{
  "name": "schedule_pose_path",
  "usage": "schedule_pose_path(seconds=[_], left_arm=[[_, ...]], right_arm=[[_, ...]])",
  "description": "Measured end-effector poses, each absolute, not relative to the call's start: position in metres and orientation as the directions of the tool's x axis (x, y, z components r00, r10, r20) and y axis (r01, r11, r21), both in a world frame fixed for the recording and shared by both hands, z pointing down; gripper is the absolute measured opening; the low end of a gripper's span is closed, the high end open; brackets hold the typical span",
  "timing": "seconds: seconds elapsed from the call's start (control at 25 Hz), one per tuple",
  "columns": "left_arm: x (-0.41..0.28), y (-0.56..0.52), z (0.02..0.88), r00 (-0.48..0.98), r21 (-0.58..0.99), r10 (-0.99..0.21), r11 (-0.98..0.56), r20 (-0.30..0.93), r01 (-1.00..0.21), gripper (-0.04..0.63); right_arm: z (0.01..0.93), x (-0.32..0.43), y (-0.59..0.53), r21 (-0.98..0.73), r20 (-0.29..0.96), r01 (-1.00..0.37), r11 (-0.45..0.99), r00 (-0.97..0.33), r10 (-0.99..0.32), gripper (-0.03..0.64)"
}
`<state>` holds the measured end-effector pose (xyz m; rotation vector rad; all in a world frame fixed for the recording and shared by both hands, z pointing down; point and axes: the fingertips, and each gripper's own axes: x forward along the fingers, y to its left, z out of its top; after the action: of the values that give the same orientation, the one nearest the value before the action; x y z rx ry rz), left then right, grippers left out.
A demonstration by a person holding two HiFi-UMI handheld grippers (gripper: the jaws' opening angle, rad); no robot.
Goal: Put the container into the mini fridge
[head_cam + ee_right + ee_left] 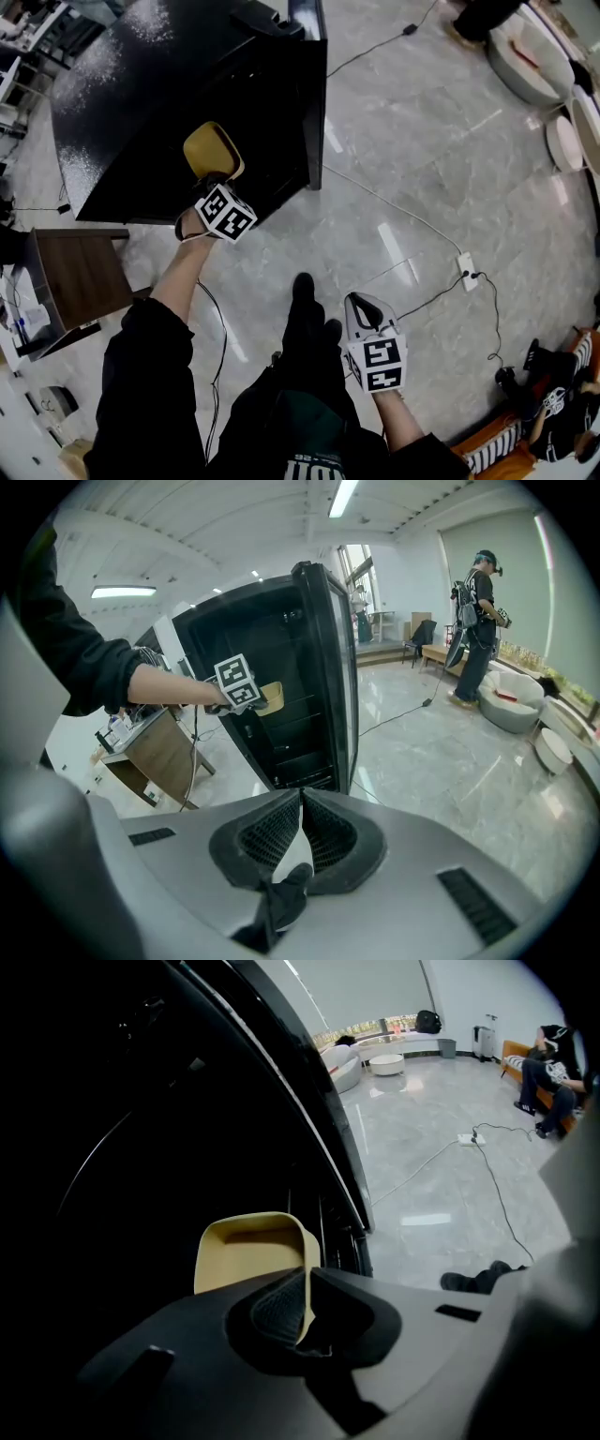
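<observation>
A black mini fridge [178, 103] stands on the floor with its door [314, 94] swung open. My left gripper [214, 180] is shut on the rim of a yellow container [212, 150] and holds it at the fridge's open front. In the left gripper view the container [251, 1252] sits upright against the dark interior, with the left gripper [305, 1288] pinching its right wall. My right gripper [362, 307] hangs low over the floor, shut and holding nothing. From the right gripper [301, 803] view, the fridge [281, 705], its door [330, 667] and the container [271, 695] show ahead.
A wooden side table [80, 277] stands left of the fridge. Cables [394, 206] and a power strip [466, 270] lie on the grey floor to the right. White sofas [534, 52] are at the far right. One person [478, 621] stands far off, another [553, 398] sits nearby.
</observation>
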<state>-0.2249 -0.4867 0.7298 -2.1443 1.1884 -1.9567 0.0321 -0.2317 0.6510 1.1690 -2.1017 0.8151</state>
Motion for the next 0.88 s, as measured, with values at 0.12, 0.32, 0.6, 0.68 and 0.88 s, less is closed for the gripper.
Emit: schedule_pose_path(seconds=[0.12,0.32,0.6,0.68,0.88], left_arm=[[-0.232,-0.498,0.727,-0.081,-0.488,-0.528,-0.701,0.845,-0.520,0.023],[-0.238,-0.511,0.723,-0.107,-0.520,-0.547,-0.690,0.830,-0.504,0.023],[-0.243,-0.517,0.723,-0.120,-0.539,-0.571,-0.656,0.812,-0.529,0.040],[-0.244,-0.519,0.721,-0.124,-0.550,-0.583,-0.645,0.803,-0.530,0.092],[-0.240,-0.512,0.714,-0.116,-0.557,-0.596,-0.639,0.794,-0.530,0.092]], right_arm=[[0.652,0.034,-0.235,-0.220,0.738,-0.877,0.426,-0.436,-0.515,0.035],[0.650,0.039,-0.242,-0.217,0.742,-0.881,0.419,-0.428,-0.516,0.035],[0.649,0.039,-0.246,-0.223,0.739,-0.883,0.414,-0.430,-0.518,0.035],[0.649,0.039,-0.245,-0.225,0.739,-0.882,0.415,-0.432,-0.517,0.035],[0.647,0.042,-0.241,-0.221,0.738,-0.882,0.415,-0.430,-0.521,0.035]])
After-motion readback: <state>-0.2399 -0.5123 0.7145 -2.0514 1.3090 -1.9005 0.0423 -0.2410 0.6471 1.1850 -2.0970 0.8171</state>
